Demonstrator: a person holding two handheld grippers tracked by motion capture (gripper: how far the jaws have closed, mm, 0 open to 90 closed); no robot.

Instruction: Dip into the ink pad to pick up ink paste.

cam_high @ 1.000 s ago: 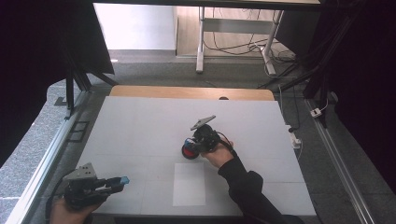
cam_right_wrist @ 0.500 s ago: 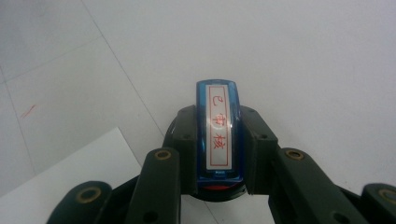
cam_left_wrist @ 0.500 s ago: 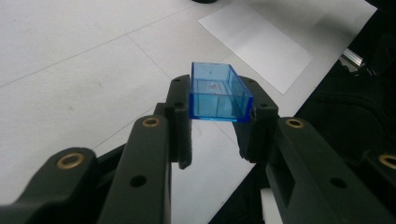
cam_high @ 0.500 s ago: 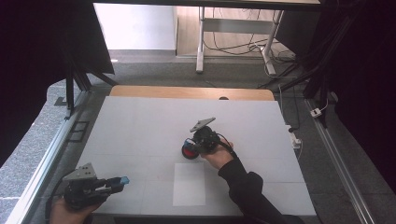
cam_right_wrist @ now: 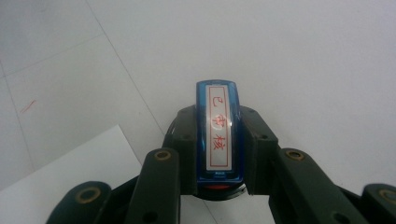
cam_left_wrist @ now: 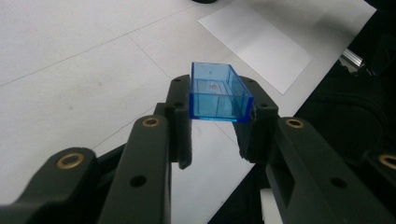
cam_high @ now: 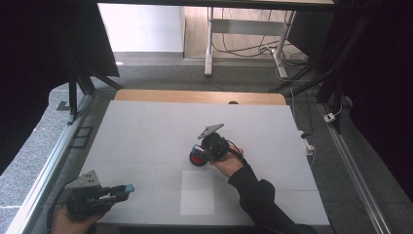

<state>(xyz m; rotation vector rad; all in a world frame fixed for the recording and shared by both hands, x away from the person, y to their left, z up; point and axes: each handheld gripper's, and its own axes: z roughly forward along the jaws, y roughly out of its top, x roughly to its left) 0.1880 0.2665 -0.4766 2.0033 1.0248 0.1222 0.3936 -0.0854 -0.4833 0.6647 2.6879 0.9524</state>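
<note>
The left tongs (cam_left_wrist: 219, 121) pinched a clear blue plastic cap (cam_left_wrist: 218, 93) between their two black jaws, its open side turned up and its long sides pressed by the pads. In the high view these left tongs (cam_high: 127, 188) were near the front left corner of the white tabletop (cam_high: 146, 131), and the cap (cam_high: 128, 187) stood out from their tips, above the surface. The right tongs (cam_right_wrist: 219, 140) were closed on a blue stamp (cam_right_wrist: 219, 130), whose top label carried red characters inside a red frame; a red part showed at its lower end. In the high view the right tongs (cam_high: 198, 155) held the stamp (cam_high: 197, 157) near the middle of the tabletop, just beyond the far edge of a white sheet of paper (cam_high: 197, 192) lying flat. The two tongs were well apart.
</note>
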